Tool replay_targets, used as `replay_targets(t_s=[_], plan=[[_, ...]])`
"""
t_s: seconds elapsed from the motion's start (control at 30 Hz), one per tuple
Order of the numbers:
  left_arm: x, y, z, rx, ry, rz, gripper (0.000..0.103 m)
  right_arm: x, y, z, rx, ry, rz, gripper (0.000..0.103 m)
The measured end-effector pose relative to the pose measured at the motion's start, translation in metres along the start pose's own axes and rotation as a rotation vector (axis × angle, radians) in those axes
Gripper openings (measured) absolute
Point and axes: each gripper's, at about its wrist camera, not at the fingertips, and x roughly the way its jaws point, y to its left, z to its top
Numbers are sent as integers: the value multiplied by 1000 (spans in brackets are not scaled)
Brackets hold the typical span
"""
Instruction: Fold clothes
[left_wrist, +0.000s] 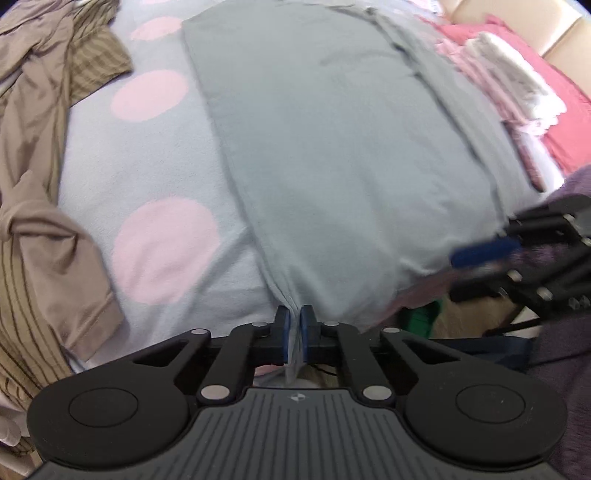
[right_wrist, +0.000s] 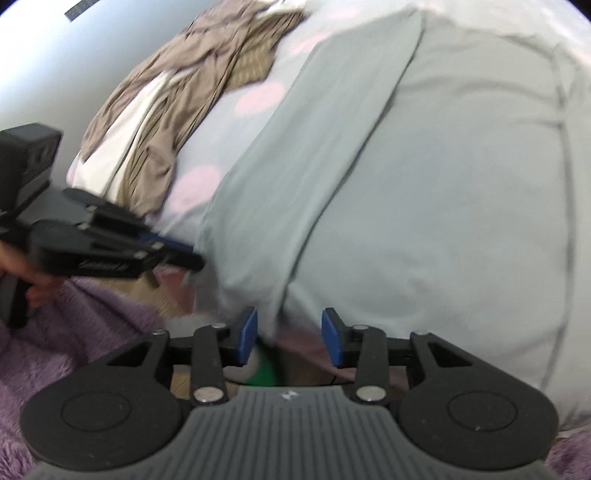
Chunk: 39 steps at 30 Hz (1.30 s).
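**Near hem of the grey garment: left corner pinched, right corner not yet taken**

The bed (left_wrist: 92, 155), covered in a pale blue sheet with pink dots, carries everything here. A grey garment (left_wrist: 332, 147) lies flat along it, its long axis running from the near edge of the bed away to the far end, and one side is already folded lengthwise over the middle. To the left lies a heap of brown and striped clothes (left_wrist: 40, 166); at the far right sits a stack of folded pink and white laundry (left_wrist: 517, 85).

The coming move turns on the near hem. It hangs at the near edge of the bed, straight ahead of both tools, so the garment stretches away from each of them along its length.

The left tool (left_wrist: 294, 325) is pressed together on the near left corner of the hem, with cloth bunched between its blue pads (left_wrist: 283, 332).

The right tool (right_wrist: 289, 334) stands spread, its blue pads (right_wrist: 248, 332) well apart and holding nothing. The hem edge appears to lie just in front of its gap, near the right part of the hem. It is the nearer tool to that free corner, and I judge it needs to reach in and pinch there before the hem can be carried to the far end.
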Motion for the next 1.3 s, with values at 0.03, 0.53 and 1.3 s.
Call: replay_targets(t_s=[0.03, 0.53, 1.3], plan=[[-4, -4, 3, 10, -7, -17, 3, -2, -1, 0, 0, -10, -5, 43], [-1, -86, 59, 268, 29, -112, 1, -34, -41, 26, 200, -211, 116, 42], [16, -86, 50, 279, 24, -95, 1, 53, -40, 57, 135, -89, 195, 17]])
